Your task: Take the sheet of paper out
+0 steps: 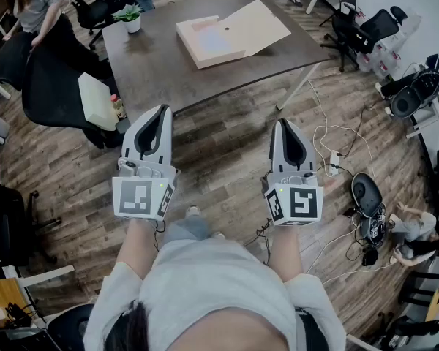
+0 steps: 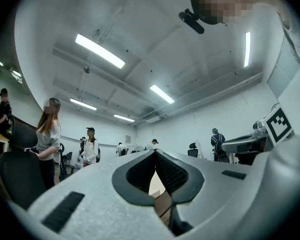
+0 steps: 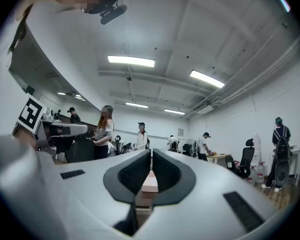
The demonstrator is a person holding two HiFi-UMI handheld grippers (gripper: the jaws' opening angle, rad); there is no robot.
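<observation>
On the brown table [image 1: 154, 64] ahead lies a flat cardboard box [image 1: 230, 31] with its lid tipped open to the right. A pale sheet of paper [image 1: 214, 42] lies in its tray. Both grippers hang over the wooden floor, well short of the table and apart from the box. In the head view the left gripper [image 1: 161, 110] is at the left and the right gripper [image 1: 284, 123] at the right. Each points roughly level toward the table, with its jaws together and nothing between them. Part of the box shows past the jaws in the left gripper view [image 2: 160, 190] and the right gripper view [image 3: 150, 181].
A potted plant [image 1: 132, 18] stands at the table's far left corner. A black office chair [image 1: 55, 86] with a white box [image 1: 99, 101] stands left of the table. Cables and gear [image 1: 369, 210] lie on the floor at the right. Several people stand around the room.
</observation>
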